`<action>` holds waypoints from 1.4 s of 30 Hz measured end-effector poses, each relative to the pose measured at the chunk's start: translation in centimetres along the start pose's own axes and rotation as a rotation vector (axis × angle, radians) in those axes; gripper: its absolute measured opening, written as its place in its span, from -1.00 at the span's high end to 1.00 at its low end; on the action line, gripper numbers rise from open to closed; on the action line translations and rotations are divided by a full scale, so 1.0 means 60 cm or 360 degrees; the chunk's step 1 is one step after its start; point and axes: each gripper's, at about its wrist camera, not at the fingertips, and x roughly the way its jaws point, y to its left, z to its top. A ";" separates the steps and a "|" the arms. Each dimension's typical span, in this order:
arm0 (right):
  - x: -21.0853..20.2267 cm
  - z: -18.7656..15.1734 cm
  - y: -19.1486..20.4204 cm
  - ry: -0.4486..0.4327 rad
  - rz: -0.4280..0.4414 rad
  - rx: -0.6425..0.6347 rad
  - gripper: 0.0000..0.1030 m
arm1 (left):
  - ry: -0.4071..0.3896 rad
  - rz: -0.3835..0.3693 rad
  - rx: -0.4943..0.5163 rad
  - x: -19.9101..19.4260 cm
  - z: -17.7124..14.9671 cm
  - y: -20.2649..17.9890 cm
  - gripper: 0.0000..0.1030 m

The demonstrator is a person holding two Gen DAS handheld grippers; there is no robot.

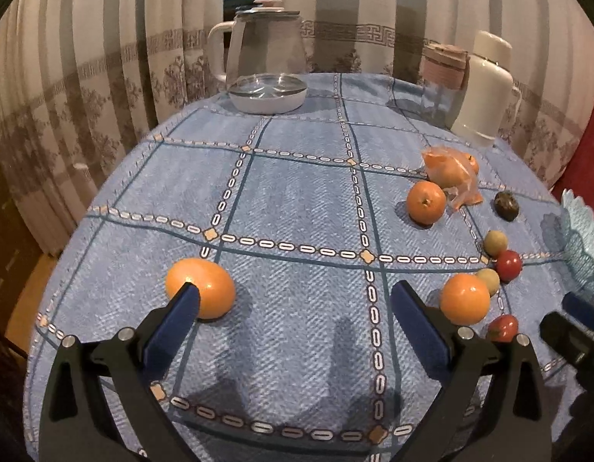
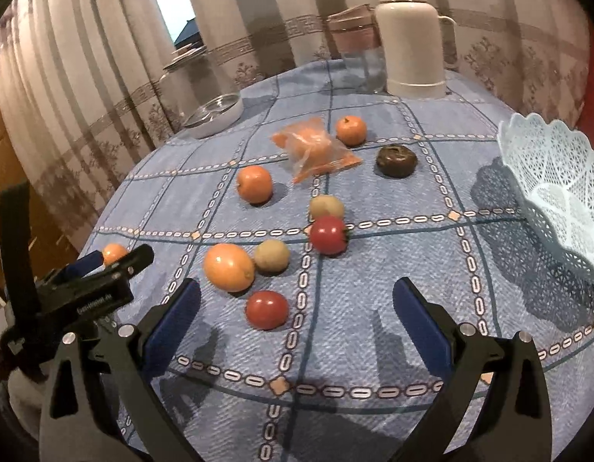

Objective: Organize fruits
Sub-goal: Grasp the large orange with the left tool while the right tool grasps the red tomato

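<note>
Lone orange (image 1: 201, 288) near tablecloth (image 1: 297, 200) edge; basket (image 2: 558, 188) overhangs.

We are in a home, at a dining table by a window.

Our tabletop (image 1: 297, 200) wears a blue checked cloth, and patterned curtains (image 1: 104, 77) hang behind it with a strip of daylight between them. On it we see a glass kettle (image 1: 264, 65), a white thermos (image 2: 410, 34), a lidded cup (image 2: 356, 46), loose oranges (image 2: 254, 184) and tomatoes (image 2: 327, 235), and a lace-like plastic fruit basket (image 2: 554, 177).
</note>
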 end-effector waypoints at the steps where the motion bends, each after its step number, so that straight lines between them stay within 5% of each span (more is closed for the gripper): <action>1: 0.001 -0.001 0.004 0.0002 -0.0002 -0.0016 -0.96 | 0.0005 -0.0004 -0.0015 0.001 0.001 0.007 -0.91; 16: 0.006 -0.005 0.008 0.0017 0.0025 -0.0037 -0.96 | 0.0128 -0.0018 -0.0211 0.034 0.012 0.089 -0.44; 24: 0.007 -0.006 0.013 0.0021 0.0037 -0.0068 -0.96 | 0.0170 -0.0001 -0.0260 0.046 0.011 0.102 0.13; 32: 0.008 -0.009 0.022 0.0032 0.0051 -0.0115 -0.96 | 0.0127 -0.0022 -0.0250 0.034 0.010 0.101 0.13; 35: 0.011 -0.009 0.025 0.0047 0.0053 -0.0140 -0.89 | 0.0102 -0.0013 -0.0252 0.027 0.013 0.099 0.13; 40: 0.037 -0.008 0.027 0.0172 0.0037 -0.0151 -0.38 | 0.0075 -0.0025 -0.0249 0.014 0.017 0.096 0.13; 42: 0.045 -0.007 0.025 0.0202 0.0037 -0.0140 -0.33 | 0.0060 -0.0026 -0.0244 0.008 0.018 0.093 0.13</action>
